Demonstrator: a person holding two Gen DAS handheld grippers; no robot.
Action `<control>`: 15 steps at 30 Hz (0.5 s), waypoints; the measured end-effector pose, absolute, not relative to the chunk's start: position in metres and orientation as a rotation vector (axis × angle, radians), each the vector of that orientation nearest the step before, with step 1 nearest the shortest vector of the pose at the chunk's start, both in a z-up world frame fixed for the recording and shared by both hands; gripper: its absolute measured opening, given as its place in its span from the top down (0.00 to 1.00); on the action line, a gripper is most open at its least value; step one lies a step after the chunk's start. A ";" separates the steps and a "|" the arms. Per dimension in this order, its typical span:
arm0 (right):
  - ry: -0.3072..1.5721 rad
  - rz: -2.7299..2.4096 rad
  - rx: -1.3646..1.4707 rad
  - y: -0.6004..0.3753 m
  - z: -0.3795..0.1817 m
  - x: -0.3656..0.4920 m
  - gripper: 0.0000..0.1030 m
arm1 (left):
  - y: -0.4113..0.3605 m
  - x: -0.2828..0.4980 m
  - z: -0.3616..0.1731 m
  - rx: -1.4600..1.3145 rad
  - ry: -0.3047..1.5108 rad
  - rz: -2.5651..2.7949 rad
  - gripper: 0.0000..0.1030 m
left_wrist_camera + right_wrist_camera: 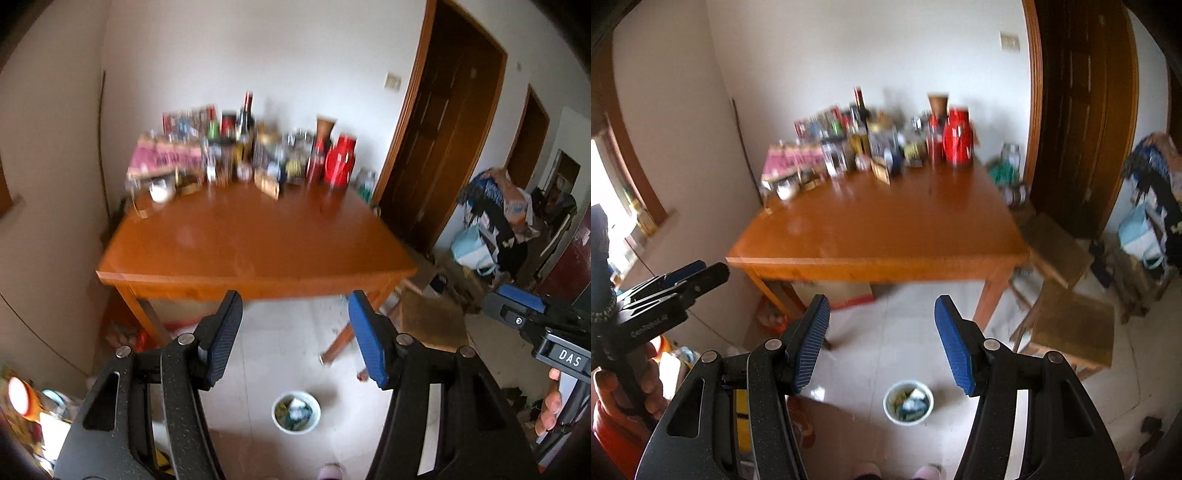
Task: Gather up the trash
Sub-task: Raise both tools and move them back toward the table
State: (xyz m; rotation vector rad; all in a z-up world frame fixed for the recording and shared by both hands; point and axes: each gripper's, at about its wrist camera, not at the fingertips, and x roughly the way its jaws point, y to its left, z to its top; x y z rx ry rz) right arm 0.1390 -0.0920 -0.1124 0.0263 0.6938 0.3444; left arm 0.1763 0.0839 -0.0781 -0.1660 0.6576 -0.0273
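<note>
Both grippers were held up at about waist height, pointing across the room, neither carrying anything. The left gripper (295, 332) had its blue-padded fingers spread wide with only bare floor showing between them, and the right gripper (881, 339) was spread the same way. It looked like a carrying posture, jaws ready for a pick rather than mid-grasp.

The trash sat on the floor below them: a small white bin (296, 412) with crumpled wrappers and paper already inside, standing on the pale tiles just in front of the person's feet and well short of the wooden worktop (255, 236). I judged it was placed there to be within easy reach while rubbish was gathered.

The near part of the worktop was bare. Its far edge, against the wall, was crowded with bottles, jars and a red flask (340, 158), too blurred to tell rubbish from keepers.
</note>
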 end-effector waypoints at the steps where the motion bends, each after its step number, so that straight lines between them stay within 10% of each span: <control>1: 0.671 0.346 0.032 -0.090 -0.103 0.133 0.43 | 0.086 0.169 -0.064 -0.154 0.633 -0.026 0.40; 6: 0.569 0.350 0.042 -0.087 -0.073 0.124 0.36 | 0.089 0.152 -0.020 -0.137 0.542 -0.040 0.30; 10: 0.508 0.313 0.034 -0.085 -0.062 0.129 0.23 | 0.086 0.151 -0.001 -0.131 0.470 -0.053 0.03; 15: 0.492 0.294 0.044 -0.091 -0.055 0.146 0.11 | 0.074 0.167 0.006 -0.099 0.439 -0.060 0.02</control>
